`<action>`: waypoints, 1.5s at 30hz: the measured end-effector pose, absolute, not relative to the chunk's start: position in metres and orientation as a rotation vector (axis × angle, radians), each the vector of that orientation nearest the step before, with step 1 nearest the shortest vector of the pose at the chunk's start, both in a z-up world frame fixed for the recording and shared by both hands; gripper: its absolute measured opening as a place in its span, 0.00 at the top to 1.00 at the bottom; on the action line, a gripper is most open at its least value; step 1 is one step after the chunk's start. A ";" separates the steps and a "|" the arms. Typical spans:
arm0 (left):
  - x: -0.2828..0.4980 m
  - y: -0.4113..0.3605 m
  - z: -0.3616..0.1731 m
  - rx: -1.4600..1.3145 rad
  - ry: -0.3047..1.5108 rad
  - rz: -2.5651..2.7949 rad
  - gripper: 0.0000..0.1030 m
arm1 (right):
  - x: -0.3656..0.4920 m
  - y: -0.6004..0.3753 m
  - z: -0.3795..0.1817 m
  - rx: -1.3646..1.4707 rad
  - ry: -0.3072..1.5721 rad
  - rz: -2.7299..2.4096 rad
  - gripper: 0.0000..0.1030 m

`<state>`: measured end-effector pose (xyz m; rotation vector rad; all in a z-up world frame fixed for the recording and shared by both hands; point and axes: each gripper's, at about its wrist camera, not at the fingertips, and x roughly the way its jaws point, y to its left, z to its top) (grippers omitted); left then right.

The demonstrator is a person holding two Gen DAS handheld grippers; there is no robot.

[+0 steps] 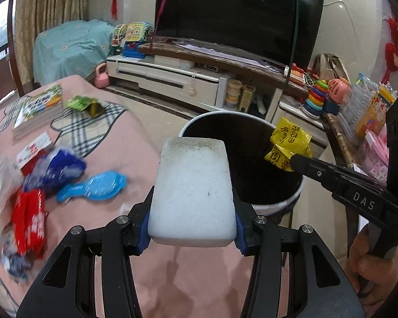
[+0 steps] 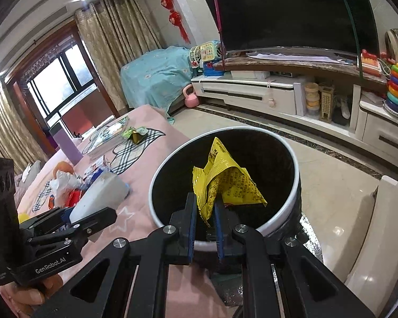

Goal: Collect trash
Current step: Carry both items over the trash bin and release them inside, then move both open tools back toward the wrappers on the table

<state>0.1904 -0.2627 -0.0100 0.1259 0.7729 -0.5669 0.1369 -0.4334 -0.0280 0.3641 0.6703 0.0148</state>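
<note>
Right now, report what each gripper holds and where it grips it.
Left gripper clamps the white foam block at its near end. Right gripper pinches the yellow wrapper by its lower edge, over the trash bin.

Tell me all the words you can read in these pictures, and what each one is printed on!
"DAS": on the right gripper, along its arm.
"GenRobot.AI": on the left gripper, on its body.
Yellow wrapper: Chinese print, too crumpled to read for sure.
Red packets: white characters, too blurred.
Red and white box: too blurred.
Books: cover print too small.
White foam block: no words.
</note>
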 end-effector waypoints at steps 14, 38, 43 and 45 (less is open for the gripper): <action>0.229 -0.306 -0.020 0.183 0.839 -0.584 0.53 | 0.162 -0.454 -0.032 0.382 0.717 0.025 0.84; 0.186 -0.220 -0.033 0.073 0.840 -0.478 0.21 | 0.145 -0.442 -0.027 0.501 0.651 0.049 0.11; 0.174 -0.179 -0.037 0.028 0.844 -0.420 0.20 | 0.136 -0.414 -0.028 0.484 0.634 0.068 0.07; 0.171 -0.166 -0.037 0.010 0.845 -0.398 0.20 | 0.134 -0.404 -0.029 0.478 0.637 0.084 0.06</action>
